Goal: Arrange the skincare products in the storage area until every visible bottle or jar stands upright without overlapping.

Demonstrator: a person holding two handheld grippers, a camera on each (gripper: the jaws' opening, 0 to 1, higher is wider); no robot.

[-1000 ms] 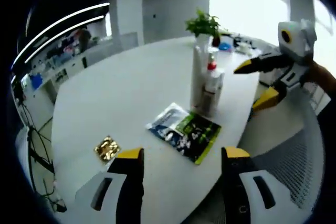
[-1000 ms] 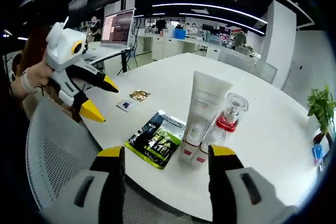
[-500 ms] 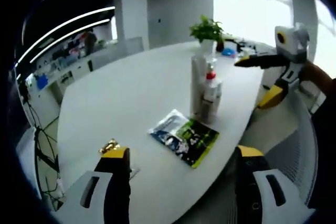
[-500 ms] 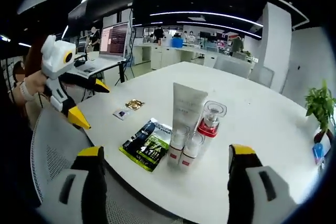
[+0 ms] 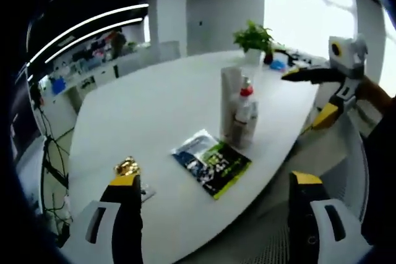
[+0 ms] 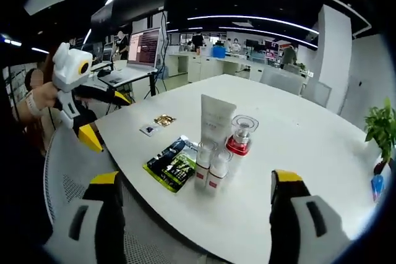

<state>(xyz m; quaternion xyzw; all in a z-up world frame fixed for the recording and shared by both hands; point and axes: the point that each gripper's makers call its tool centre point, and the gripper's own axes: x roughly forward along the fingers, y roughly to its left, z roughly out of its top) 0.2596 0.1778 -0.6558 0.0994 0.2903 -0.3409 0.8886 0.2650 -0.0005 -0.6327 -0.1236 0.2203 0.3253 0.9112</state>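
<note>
- Left gripper (image 5: 213, 205): jaws spread wide, nothing between, held above near edge of white table (image 5: 142, 115).
- Right gripper (image 6: 195, 199): jaws also wide apart, holding nothing, off table edge.
- Skincare cluster near table middle, all upright: tall white tube (image 6: 215, 120), clear bottle w/ red collar (image 6: 240, 134) just beside it on right in right gripper view.
- Two small white bottles w/ red labels (image 6: 210, 168) in front of tube, side by side, touching or nearly so; can't tell exactly.
- Same cluster in left gripper view: white tube (image 5: 230, 100), red-collar bottle (image 5: 245, 100) beside it, small bottles partly hidden behind.
- Green/black sachet pack (image 6: 173, 165) flat on table, just beside small bottles, toward table edge.
- Gold foil item (image 6: 164, 119) and small flat card (image 6: 150, 130) near each other, apart from cluster.
- Gold item (image 5: 127, 166) just above left jaw tip in left gripper view.
- Potted plant (image 5: 253, 36) at far end of table; also at right edge of right gripper view (image 6: 380, 131).
- Mesh chair back (image 6: 71, 171) below table edge, near right gripper.
- Laptop (image 6: 141, 51) on desk in background.
- Each gripper visible in other's view, held in a hand, well apart from cluster.
</note>
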